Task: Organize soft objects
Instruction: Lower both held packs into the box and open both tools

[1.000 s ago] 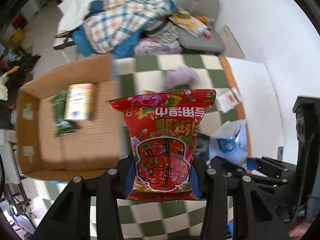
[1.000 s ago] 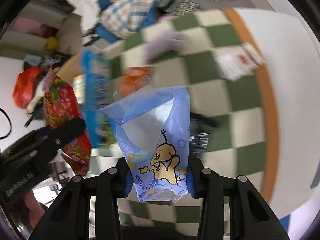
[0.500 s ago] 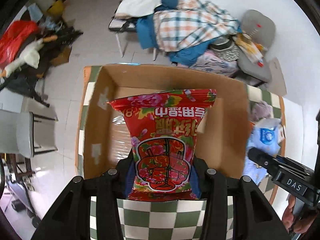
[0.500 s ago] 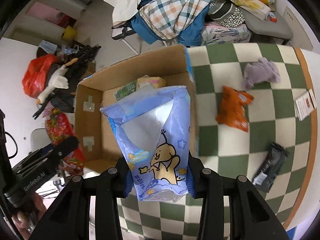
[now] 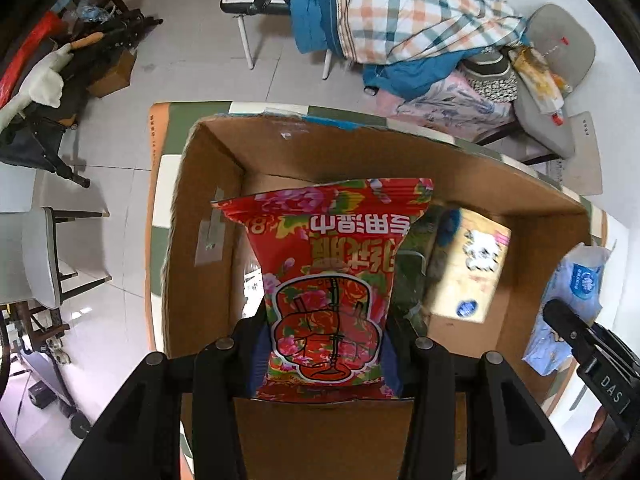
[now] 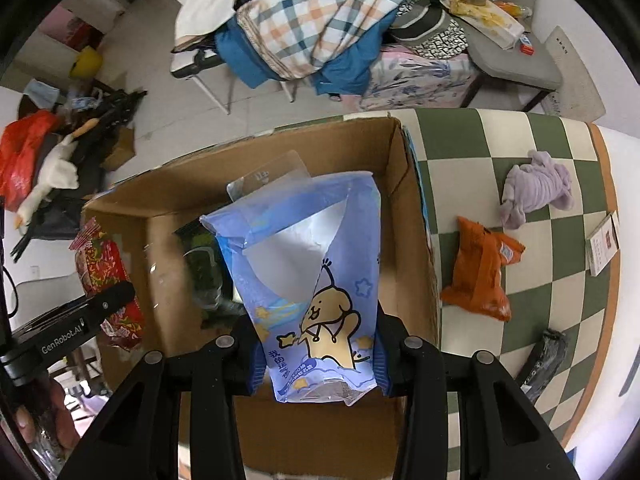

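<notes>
The red flowered pack (image 5: 328,292) hangs over the open cardboard box (image 5: 208,208), near its left end, and the blue cartoon pack (image 6: 312,280) hangs over the same box further right. Both are still above the floor of the box, not resting in it.

The risk, as I judge it, is a bad landing: both packs are tall and floppy, gripped only at the bottom edge, so if let go from this height either could tip against the wall, or land on top of the yellow pack (image 5: 468,268) and the dark green one (image 6: 200,264) already inside and slide. The two grippers are close together, too — they could knock each other over one box.

The left gripper (image 5: 324,360) has its fingers (image 5: 256,356) drawn in on the red pack, pinching its lower end. The right gripper (image 6: 320,360) pinches the blue pack the same way — the blue pads sit against both its sides, though how firmly is hard to say from here.

Outside the box, on the checked mat (image 6: 452,136), an orange pack (image 6: 480,268), a purple cloth (image 6: 536,188) and a dark pack (image 6: 544,356) still wait.
</notes>
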Motion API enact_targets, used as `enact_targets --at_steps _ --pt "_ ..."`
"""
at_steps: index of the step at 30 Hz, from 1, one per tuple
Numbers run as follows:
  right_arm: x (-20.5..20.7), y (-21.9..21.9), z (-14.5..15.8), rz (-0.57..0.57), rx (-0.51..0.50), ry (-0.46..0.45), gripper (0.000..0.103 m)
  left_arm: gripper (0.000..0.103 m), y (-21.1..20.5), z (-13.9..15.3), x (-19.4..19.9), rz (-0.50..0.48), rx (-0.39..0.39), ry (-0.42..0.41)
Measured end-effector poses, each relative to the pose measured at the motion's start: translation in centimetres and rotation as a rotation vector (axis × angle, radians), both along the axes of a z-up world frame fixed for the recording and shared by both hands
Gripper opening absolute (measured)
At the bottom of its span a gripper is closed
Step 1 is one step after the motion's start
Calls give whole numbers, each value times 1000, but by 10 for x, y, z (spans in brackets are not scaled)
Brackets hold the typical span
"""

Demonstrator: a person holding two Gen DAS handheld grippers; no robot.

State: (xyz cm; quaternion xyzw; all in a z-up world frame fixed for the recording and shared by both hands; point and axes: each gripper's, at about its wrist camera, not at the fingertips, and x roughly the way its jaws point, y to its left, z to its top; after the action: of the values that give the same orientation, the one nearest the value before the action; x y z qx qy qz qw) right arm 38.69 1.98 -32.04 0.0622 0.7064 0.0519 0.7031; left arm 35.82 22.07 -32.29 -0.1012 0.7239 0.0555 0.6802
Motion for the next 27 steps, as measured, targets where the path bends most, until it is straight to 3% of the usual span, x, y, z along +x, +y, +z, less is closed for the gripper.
enact_targets --at_steps 4,7,10,12,14,18,20,27 --pt "12 1 -14 -20 -36 2 47 44 3 -11 11 8 0 29" --pt "17 1 -18 -30 -45 -1 56 44 7 -15 15 25 -36 45" --pt "18 0 -19 -35 -49 -11 66 62 9 -11 17 26 -40 23" --pt "18 1 -17 -28 -51 -16 67 73 9 -5 15 18 -19 -2" --pt "18 2 -15 -24 -55 -23 75 81 12 0 12 17 -6 -16" --pt "14 3 -8 -14 -51 -34 81 93 15 9 3 16 39 -57" --pt "9 4 -4 -6 -57 -40 95 95 16 15 -2 14 73 -88" --pt "-20 8 1 27 -70 -65 103 97 11 35 -39 8 120 -166"
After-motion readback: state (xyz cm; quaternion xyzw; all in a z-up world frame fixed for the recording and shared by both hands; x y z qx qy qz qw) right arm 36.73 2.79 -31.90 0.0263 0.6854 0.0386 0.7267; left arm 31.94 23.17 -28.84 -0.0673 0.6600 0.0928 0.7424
